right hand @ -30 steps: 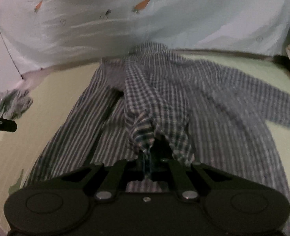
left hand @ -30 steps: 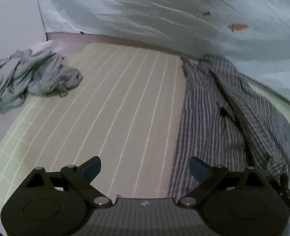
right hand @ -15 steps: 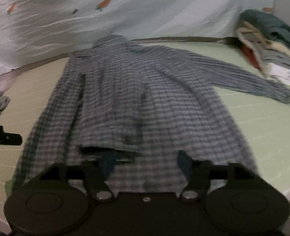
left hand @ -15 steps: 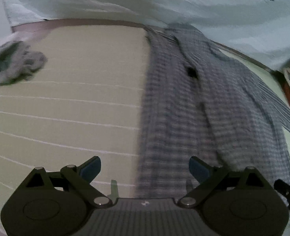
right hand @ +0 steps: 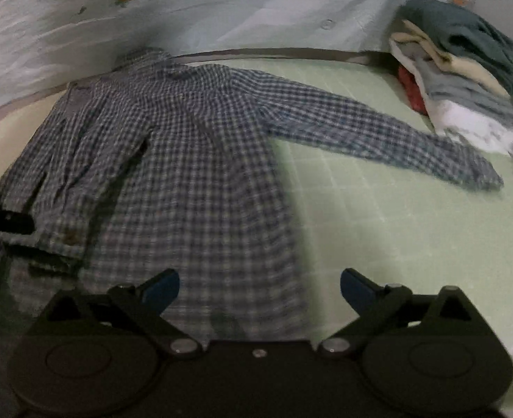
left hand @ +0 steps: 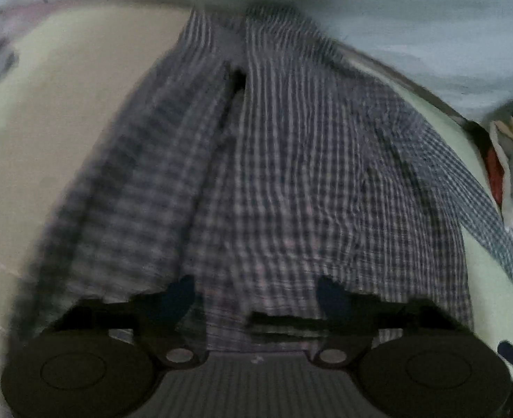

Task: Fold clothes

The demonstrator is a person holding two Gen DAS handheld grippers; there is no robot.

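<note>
A blue-and-white checked shirt lies flat on the pale green gridded mat, collar at the far side. Its left sleeve is folded down over the body; its right sleeve stretches out to the right. My right gripper is open and empty just above the shirt's hem. In the left wrist view the same shirt fills the middle, and my left gripper is open and empty over its lower part.
A stack of folded clothes stands at the far right, also in the left wrist view. A light sheet with carrot prints hangs behind the mat. The left gripper's tip shows at the left edge.
My right gripper has let go of the folded sleeve, opened and swung right. My left gripper has moved right from bare mat to over the shirt.
</note>
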